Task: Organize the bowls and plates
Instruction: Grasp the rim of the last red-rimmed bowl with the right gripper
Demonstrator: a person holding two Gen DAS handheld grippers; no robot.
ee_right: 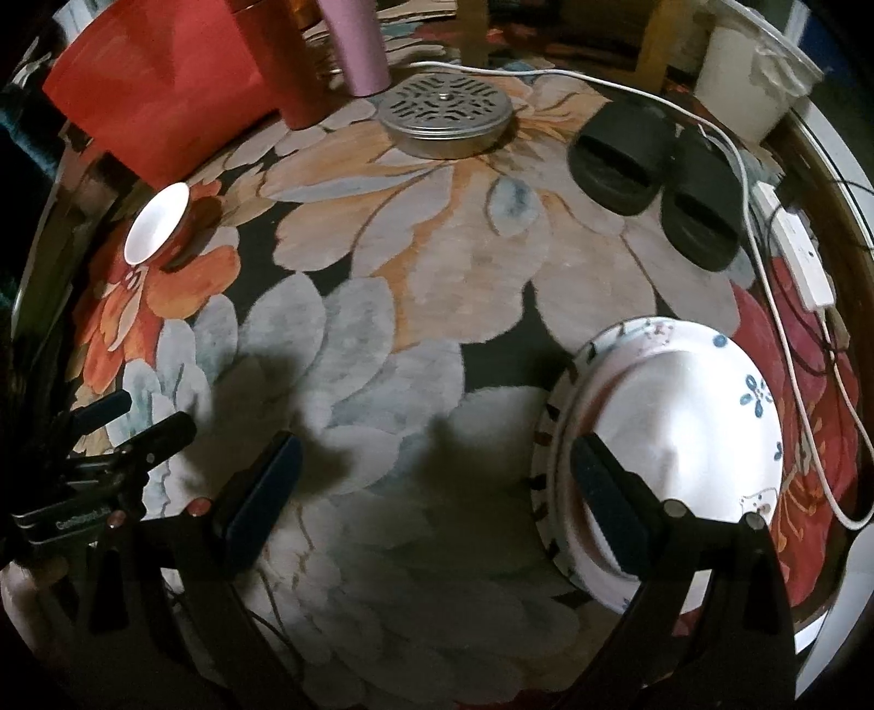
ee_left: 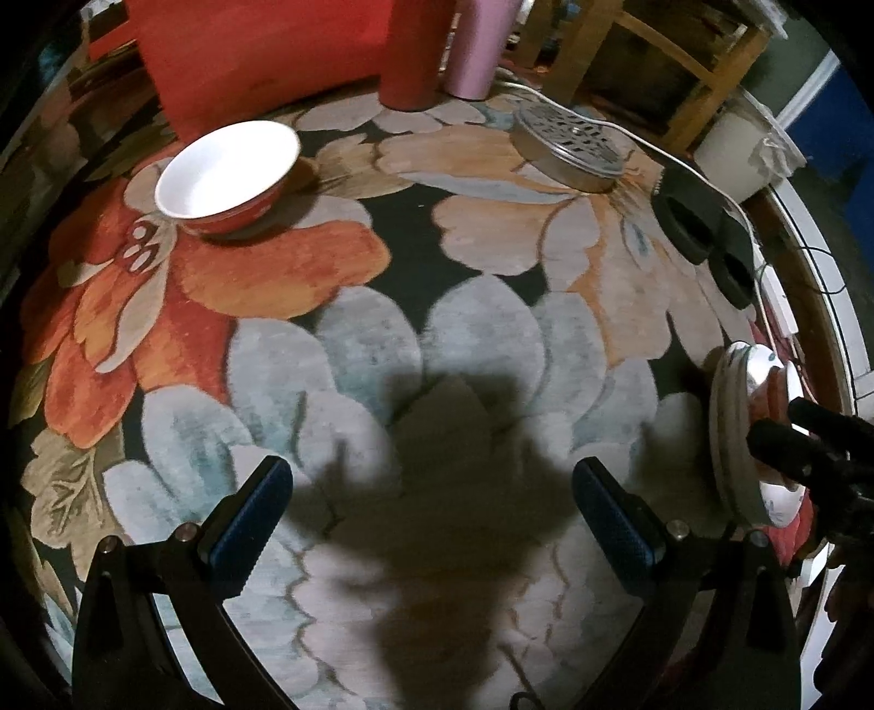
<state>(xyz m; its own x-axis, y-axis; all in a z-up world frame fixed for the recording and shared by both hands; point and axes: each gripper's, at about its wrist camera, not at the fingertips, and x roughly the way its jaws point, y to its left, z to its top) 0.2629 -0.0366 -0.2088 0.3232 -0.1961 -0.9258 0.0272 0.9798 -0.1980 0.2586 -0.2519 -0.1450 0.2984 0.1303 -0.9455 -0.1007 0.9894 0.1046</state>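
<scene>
A red bowl [ee_left: 226,175] with a white inside stands upright on the floral rug, far left and well ahead of my left gripper [ee_left: 431,491], which is open and holds nothing. A stack of white plates [ee_right: 683,437] with blue flowers and a dark-marked rim lies at the right. Whether its top piece is a plate or an upturned bowl is unclear. My right gripper [ee_right: 434,464] is open, and its right finger overlaps the stack's left rim. In the right wrist view the red bowl [ee_right: 155,224] is far left. The left wrist view has the stack [ee_left: 732,437] at the right edge.
At the back stand a perforated metal tin [ee_right: 445,117], black slippers [ee_right: 650,175], a red box [ee_right: 158,93], a pink tumbler [ee_right: 360,43] and a white bucket [ee_right: 748,71]. A white power strip [ee_right: 803,262] and its cable run along the right edge of the rug [ee_right: 382,338].
</scene>
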